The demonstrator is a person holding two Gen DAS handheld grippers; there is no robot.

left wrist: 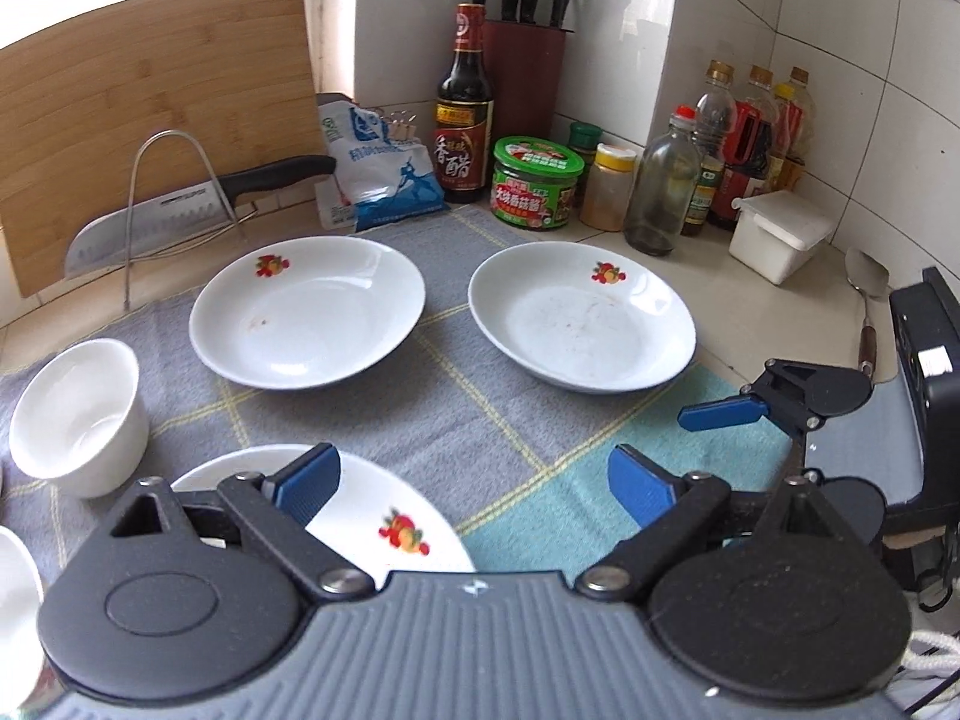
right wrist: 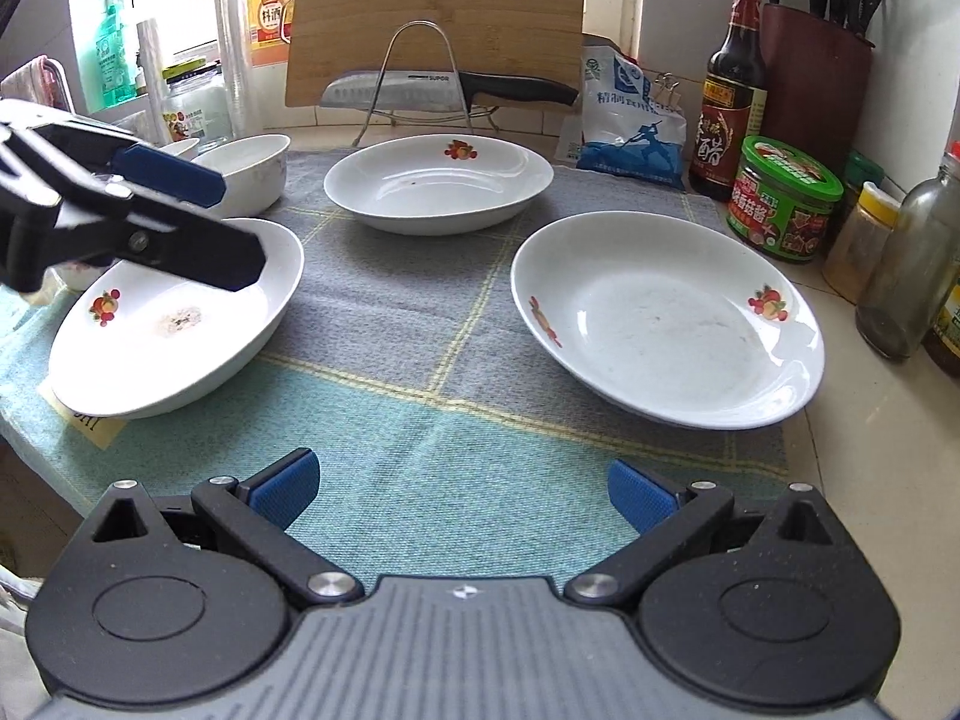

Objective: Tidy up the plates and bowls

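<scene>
On a tiled counter's grey-green checked cloth (right wrist: 456,360) lie three shallow white fruit-printed plates (right wrist: 666,318), all empty. Left gripper (left wrist: 474,483) gapes over the near one (right wrist: 174,324); right gripper (right wrist: 462,489) gapes, holding nothing.

3 plates (right wrist: 438,183), 2 bowls (right wrist: 246,171), 1 knife (right wrist: 444,89), 1 cutting board (right wrist: 438,6)

Your plates (right wrist: 666,324) look like glossy glazed ceramic, the one at 3 o'clock dulled by smudges. The bowl (left wrist: 78,414) at 9 o'clock: same smooth white glaze. Cloth (right wrist: 456,420) beneath: woven, matt, coarse. Cutting board (left wrist: 156,120) at 11 o'clock: matt wood grain. Knife blade (right wrist: 384,93): brushed metal. Your gripper pads (right wrist: 282,489): textured blue rubber or plastic, I cannot tell which.
</scene>
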